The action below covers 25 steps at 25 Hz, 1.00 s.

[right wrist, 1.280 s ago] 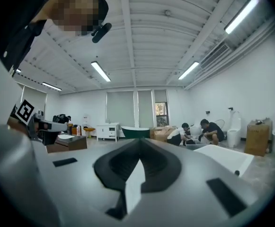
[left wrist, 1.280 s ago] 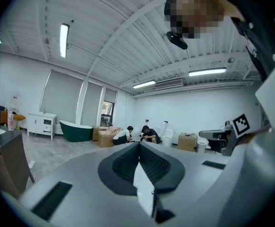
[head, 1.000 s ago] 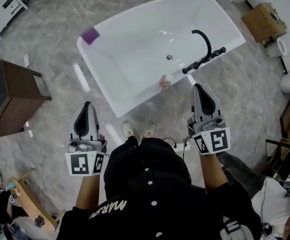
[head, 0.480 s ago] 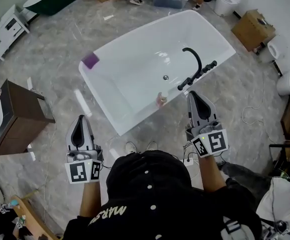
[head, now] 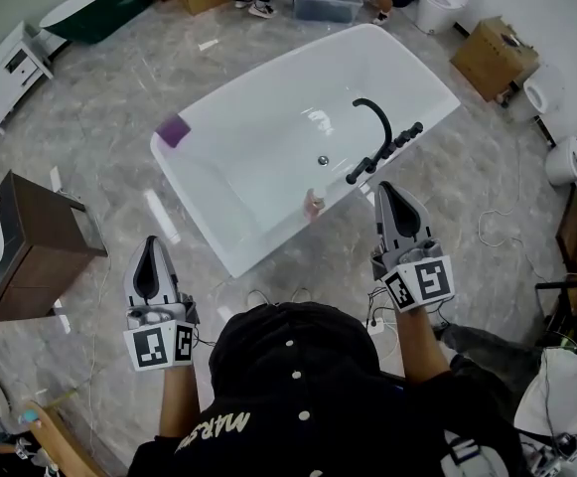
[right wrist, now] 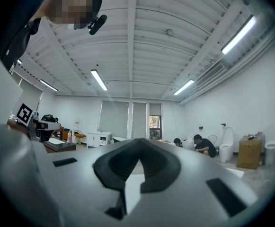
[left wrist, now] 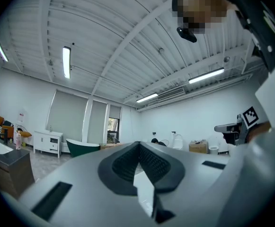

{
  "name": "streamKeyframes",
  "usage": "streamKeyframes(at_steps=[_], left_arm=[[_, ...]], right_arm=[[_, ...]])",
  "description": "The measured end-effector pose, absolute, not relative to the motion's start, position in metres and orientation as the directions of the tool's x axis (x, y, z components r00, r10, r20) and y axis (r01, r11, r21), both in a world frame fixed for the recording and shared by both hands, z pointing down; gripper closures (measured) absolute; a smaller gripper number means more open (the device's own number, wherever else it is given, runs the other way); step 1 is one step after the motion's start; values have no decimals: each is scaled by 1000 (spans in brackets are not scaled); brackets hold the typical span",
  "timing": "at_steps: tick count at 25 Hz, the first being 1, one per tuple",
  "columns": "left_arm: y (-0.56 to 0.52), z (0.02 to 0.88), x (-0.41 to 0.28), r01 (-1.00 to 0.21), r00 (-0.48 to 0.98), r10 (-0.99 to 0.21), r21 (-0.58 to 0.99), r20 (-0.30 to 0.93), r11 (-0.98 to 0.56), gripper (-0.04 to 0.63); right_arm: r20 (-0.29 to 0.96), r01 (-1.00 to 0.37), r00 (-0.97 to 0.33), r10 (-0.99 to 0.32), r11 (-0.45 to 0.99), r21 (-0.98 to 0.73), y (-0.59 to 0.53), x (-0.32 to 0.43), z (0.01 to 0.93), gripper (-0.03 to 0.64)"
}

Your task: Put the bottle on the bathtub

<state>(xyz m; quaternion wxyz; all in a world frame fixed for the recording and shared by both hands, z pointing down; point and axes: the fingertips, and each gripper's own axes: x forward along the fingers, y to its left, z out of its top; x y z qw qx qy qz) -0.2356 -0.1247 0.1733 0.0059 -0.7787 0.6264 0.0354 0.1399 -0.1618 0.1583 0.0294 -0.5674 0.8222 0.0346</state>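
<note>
Marble floor (head: 99,117); bottle (head: 313,204) at bathtub (head: 258,147) rim; shirt (head: 298,396) lettered "MAR".

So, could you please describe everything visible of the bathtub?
The bathtub is white, glossy and freestanding, standing diagonally on the grey marbled floor. Its bottom holds a drain; a black arched faucet stands on the near rim, a small pinkish bottle further along it, and a purple object on the left corner.
</note>
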Motion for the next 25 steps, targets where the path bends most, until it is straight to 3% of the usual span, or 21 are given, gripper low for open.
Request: streamKeyframes(at_steps=[25], left_arm=[[-138,155,-233,-975,201,-973,71,-110,-210,586]], right_arm=[[-85,-930,-367,-926,365,39,-177,134,146,615]])
